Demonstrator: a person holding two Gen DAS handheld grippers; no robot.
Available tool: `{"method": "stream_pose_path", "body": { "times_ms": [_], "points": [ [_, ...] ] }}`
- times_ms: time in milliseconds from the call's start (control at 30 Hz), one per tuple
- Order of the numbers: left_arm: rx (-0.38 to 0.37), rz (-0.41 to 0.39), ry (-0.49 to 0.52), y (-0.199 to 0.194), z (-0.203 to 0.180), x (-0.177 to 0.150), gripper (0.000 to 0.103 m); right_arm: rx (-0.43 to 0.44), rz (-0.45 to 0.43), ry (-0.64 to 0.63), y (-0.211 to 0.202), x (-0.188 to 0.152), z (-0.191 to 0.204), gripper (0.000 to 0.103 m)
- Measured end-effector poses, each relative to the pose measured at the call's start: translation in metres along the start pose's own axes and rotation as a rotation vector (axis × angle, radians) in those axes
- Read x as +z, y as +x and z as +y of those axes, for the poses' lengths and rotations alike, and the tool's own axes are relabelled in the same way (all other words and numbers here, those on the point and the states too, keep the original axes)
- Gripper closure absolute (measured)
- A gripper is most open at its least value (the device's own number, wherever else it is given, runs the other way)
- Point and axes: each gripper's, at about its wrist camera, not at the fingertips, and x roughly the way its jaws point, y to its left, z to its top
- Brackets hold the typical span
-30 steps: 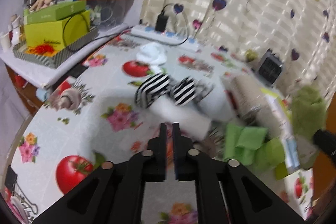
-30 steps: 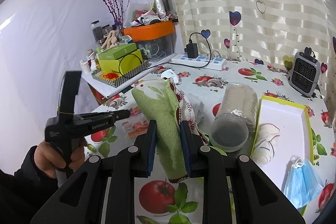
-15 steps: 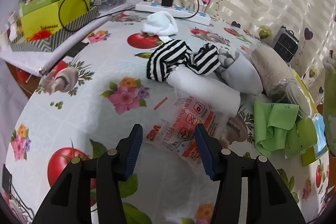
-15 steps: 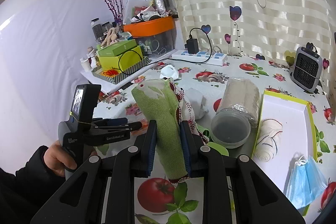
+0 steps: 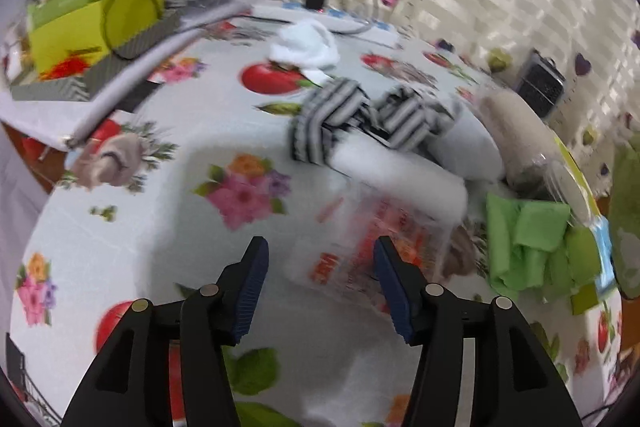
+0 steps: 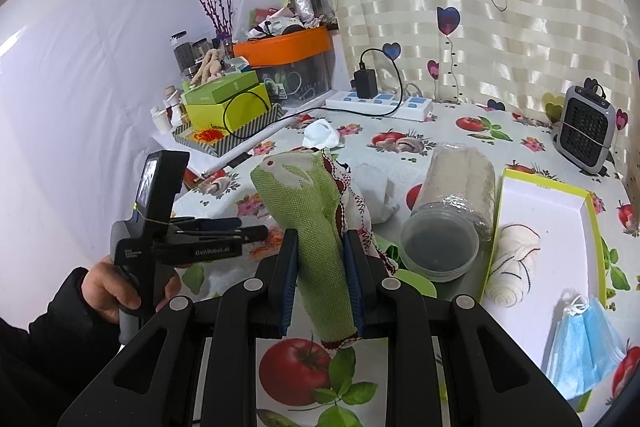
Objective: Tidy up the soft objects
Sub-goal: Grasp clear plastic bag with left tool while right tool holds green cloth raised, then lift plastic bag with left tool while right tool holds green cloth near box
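Observation:
My left gripper (image 5: 319,243) tilts down over the fruit-print tablecloth, its jaws opening and nothing pressed between them. A clear plastic packet with red print (image 5: 360,251) lies just beyond its fingertips. Behind the packet lie a white cloth roll (image 5: 400,179) and a black-and-white striped cloth (image 5: 332,115). A crumpled green cloth (image 5: 528,247) is at the right. My right gripper (image 6: 320,237) is shut on a green woven cloth (image 6: 312,211) with a red-stitched edge, held above the table. In the right wrist view a hand (image 6: 108,287) holds the left gripper (image 6: 256,229).
A clear jar of beige cloth (image 6: 452,211) lies on its side beside a yellow-rimmed tray (image 6: 548,219), which holds a white rolled cloth (image 6: 512,259). A blue face mask (image 6: 580,343) lies near it. A power strip (image 6: 380,103), a small heater (image 6: 586,129) and stacked boxes (image 6: 228,103) line the back.
The left gripper's jaws went from shut to wide apart, and it dipped closer to the table over the plastic packet. The right gripper kept still with the green cloth.

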Motion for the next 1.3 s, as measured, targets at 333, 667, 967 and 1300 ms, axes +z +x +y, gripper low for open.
{"method": "stream_pose_path", "body": {
  "times_ms": [333,667,967,1300],
  "points": [
    [-0.039,0.000,0.054,0.001,-0.023,-0.005,0.084,-0.002,0.004,0.002,0.000,0.001,-0.002,0.080],
    [-0.058,-0.044,0.037,-0.017,-0.026,-0.012,0.094,-0.009,-0.012,0.008,-0.006,0.000,-0.006,0.080],
    [-0.061,-0.121,0.036,-0.055,-0.036,-0.010,0.094,-0.025,-0.045,0.009,-0.023,-0.002,-0.006,0.080],
    [-0.097,-0.187,0.096,-0.084,-0.072,0.004,0.094,-0.061,-0.068,0.037,-0.038,-0.007,-0.020,0.080]
  ]
}}
